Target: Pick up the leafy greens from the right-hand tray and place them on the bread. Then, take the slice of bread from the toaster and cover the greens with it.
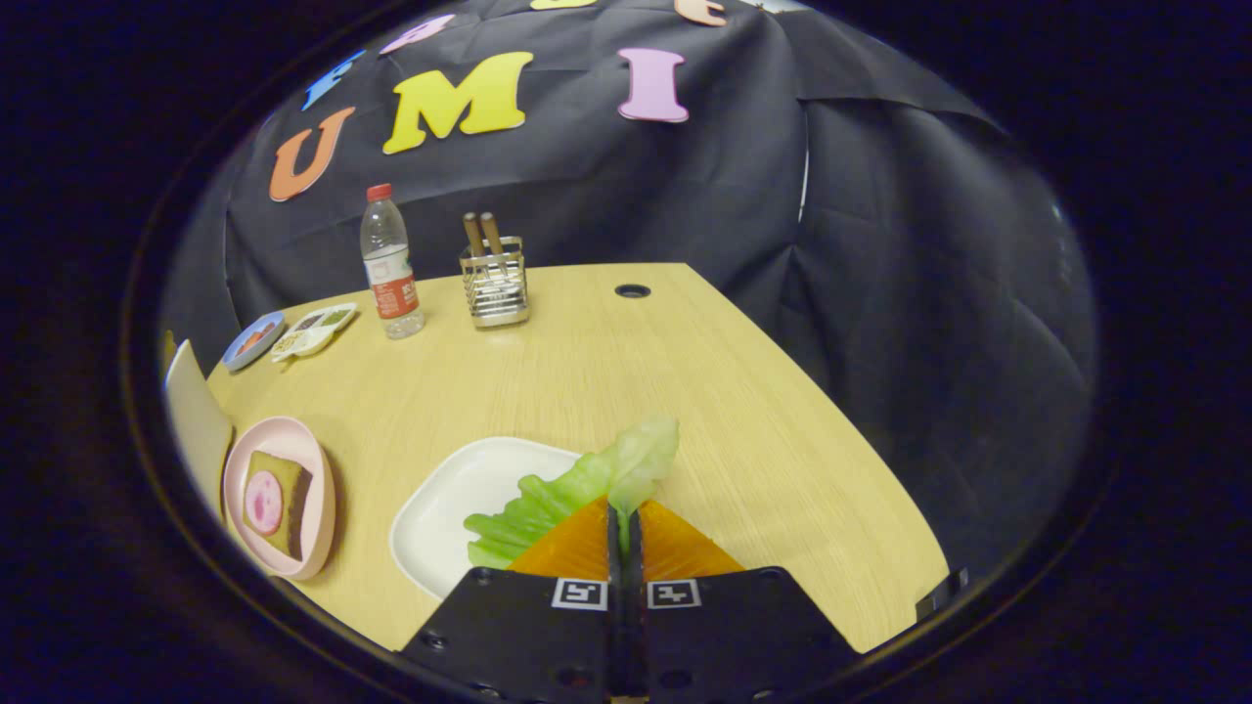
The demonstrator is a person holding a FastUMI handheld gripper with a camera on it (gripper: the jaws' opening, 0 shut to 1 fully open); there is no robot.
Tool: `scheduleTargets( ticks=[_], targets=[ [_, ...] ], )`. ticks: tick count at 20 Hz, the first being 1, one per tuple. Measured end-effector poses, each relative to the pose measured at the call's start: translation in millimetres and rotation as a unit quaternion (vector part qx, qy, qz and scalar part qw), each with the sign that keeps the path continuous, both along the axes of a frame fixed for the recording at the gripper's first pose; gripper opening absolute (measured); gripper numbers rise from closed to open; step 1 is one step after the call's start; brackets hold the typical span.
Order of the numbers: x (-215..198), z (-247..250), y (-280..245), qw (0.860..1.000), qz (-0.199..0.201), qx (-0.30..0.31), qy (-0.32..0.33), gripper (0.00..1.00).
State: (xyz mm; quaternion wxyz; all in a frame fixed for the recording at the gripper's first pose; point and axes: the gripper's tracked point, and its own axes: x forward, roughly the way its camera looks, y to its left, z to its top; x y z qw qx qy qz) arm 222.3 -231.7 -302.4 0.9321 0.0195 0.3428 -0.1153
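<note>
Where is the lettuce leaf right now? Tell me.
In the gripper view, the lettuce leaf is pinched between the shut tongs, held over the right edge of the white tray on the wooden table.

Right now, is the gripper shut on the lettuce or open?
Shut on it. The gripper has its fingers pressed together with the lettuce stem pinched between them, the leaf spreading over the white tray.

Open tabletop ahead of claw; bottle, utensil holder block far edge.
</note>
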Motion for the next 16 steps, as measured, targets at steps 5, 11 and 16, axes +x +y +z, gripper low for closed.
scheduleTargets(
  ticks=[5,11,16],
  targets=[
    [-14,-7,-14,1.0,-0.006,-0.01,0.016,0.0],
    [-20,35,0,0.999,0.006,-0.007,-0.032,0.0],
    [-26,82,42,0.997,0.038,-0.004,-0.072,0.0]
  ],
)
